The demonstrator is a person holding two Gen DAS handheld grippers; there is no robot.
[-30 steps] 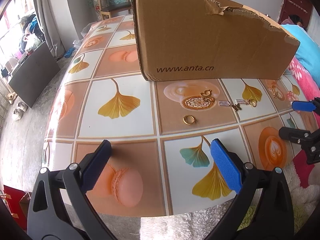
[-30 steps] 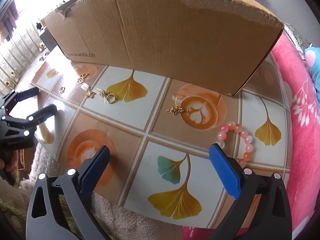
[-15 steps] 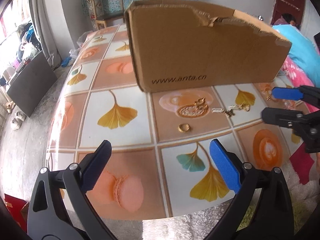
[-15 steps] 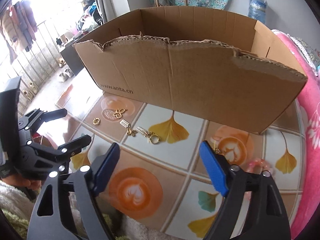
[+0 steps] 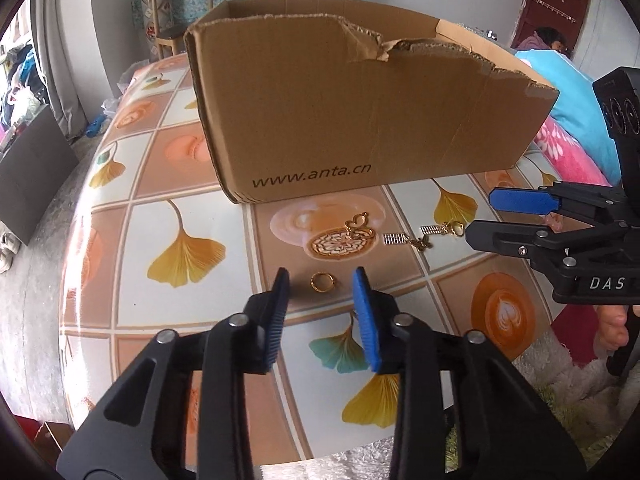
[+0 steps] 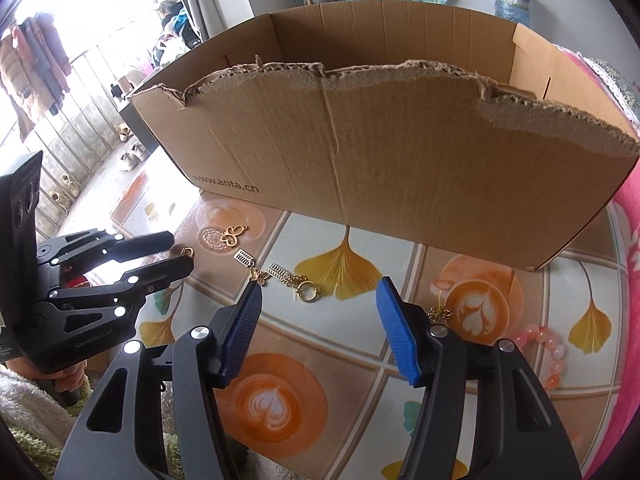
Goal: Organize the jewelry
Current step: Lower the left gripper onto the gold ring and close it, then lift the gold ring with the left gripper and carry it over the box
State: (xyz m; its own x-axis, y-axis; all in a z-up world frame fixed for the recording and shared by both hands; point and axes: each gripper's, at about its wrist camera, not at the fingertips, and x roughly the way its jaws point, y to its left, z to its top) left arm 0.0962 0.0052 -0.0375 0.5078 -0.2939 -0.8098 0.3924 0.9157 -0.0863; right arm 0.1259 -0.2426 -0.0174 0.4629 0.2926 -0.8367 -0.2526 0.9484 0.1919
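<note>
Nothing packed yet: all jewellery lying on the table [image 5: 120, 240] in front of the cardboard box [image 5: 360, 120]. Gold ring [image 5: 322, 281] sitting just beyond the left gripper [image 5: 320, 312], jaws closing, narrowed from fully wide a second ago, not yet pinching. Right gripper [image 6: 318, 316] also closing down from wide, nothing between, lining up near the charm chain [image 6: 280, 274]. Bead bracelet [image 6: 550, 350] waiting further right of the box front.

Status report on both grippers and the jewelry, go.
Left gripper closing around gold ring, pads not yet touching. Right gripper closing, empty, over charm chain. Cardboard box behind; path clear.
</note>
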